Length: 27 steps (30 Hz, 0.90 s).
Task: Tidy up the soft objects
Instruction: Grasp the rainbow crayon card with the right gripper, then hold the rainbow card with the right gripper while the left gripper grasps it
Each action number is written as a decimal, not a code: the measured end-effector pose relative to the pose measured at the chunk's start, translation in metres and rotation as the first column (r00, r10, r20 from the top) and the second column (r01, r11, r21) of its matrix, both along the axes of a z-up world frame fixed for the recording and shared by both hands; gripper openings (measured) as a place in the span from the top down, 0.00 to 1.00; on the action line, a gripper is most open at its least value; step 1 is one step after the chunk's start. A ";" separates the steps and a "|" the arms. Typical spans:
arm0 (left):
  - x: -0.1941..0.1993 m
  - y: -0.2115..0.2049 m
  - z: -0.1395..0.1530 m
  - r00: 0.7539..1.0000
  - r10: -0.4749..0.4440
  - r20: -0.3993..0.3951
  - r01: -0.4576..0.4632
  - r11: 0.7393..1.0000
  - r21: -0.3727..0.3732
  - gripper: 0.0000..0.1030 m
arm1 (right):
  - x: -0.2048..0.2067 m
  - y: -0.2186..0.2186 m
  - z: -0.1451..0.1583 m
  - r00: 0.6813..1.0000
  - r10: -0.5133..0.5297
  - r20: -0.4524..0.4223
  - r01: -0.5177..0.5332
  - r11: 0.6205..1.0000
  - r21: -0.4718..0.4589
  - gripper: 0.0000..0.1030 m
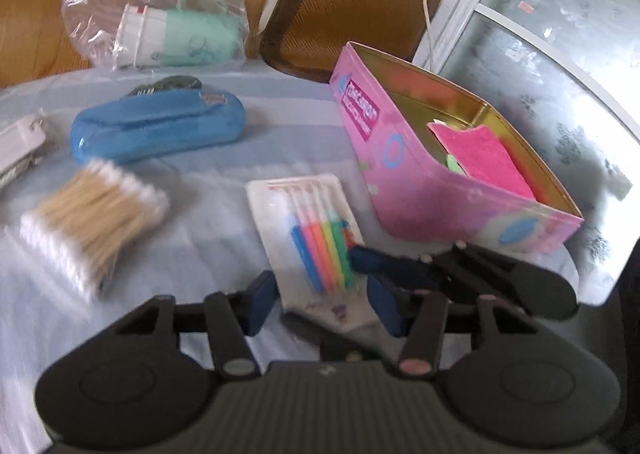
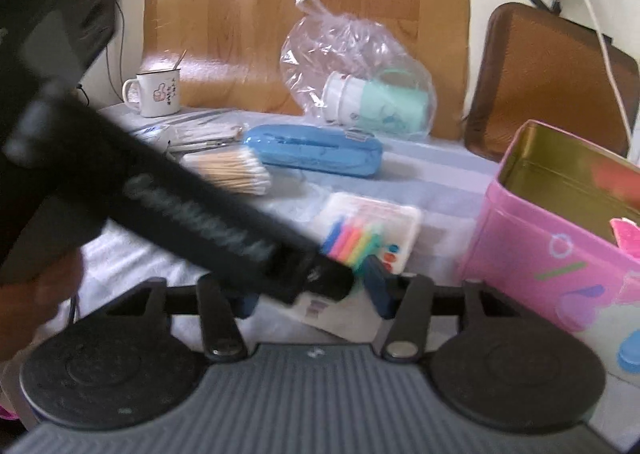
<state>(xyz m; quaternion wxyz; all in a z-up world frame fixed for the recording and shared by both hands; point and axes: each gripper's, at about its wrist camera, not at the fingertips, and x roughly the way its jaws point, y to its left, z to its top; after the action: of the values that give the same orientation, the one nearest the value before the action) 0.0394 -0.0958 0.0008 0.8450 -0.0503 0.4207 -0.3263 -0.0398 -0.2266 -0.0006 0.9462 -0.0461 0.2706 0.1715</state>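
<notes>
The table (image 1: 208, 174) carries all items. The pink tin (image 1: 424, 182) at its right edge holds a pink cloth (image 1: 486, 152); its far end is cut off in the right view. The plastic bag (image 2: 356, 54) at the far edge holds a cup (image 2: 380, 104). The left gripper (image 1: 320, 298) stands wide around the brush pack (image 1: 308, 230). The right gripper (image 2: 316, 294) is wide, its left finger hidden behind the other tool.

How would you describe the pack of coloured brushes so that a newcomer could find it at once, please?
Start at the open pink tin on the pale blue tablecloth. Just beside it, nearer the camera, lies a flat white pack of brushes. Unlike the cotton swabs and blue case, it shows a rainbow row of handles.
</notes>
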 end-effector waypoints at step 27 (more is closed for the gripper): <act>-0.031 0.005 0.002 0.999 -0.007 -0.053 0.004 0.998 -0.055 0.38 | -0.044 -0.012 -0.009 1.000 -0.004 -0.030 0.006 0.999 0.044 0.21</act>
<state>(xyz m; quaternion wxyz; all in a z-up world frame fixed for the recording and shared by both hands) 0.0081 -0.0909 0.0027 0.8309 -0.0811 0.4340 -0.3386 -0.0836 -0.2386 -0.0101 0.9432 -0.0218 0.2812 0.1757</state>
